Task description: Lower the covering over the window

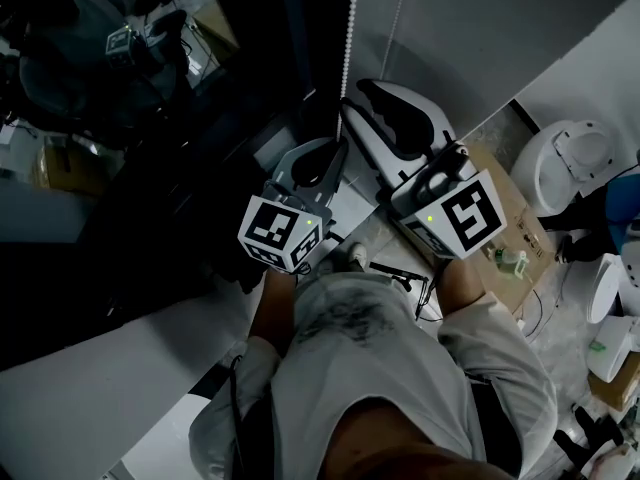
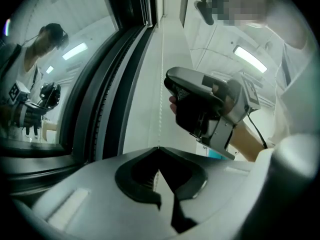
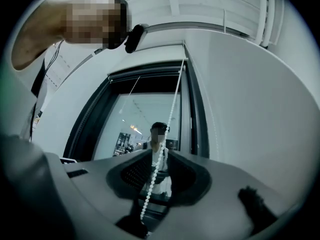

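My bead cord [image 3: 171, 114] is white, a string of small round beads. The window frame [image 3: 192, 119] is black, and the wall [image 3: 250, 109] beside it is pale grey-white. My left gripper [image 2: 158, 149] and right gripper [image 3: 159, 154] are light grey with black lining inside the jaws. Each carries a cube patterned in black-and-white squares. My shirt [image 1: 350, 318] is light grey with a dark smudgy print. The box [image 1: 520, 233] is brown.

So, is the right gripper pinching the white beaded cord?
No, the right gripper has its jaws standing apart, and the white beaded cord hangs loose between them.
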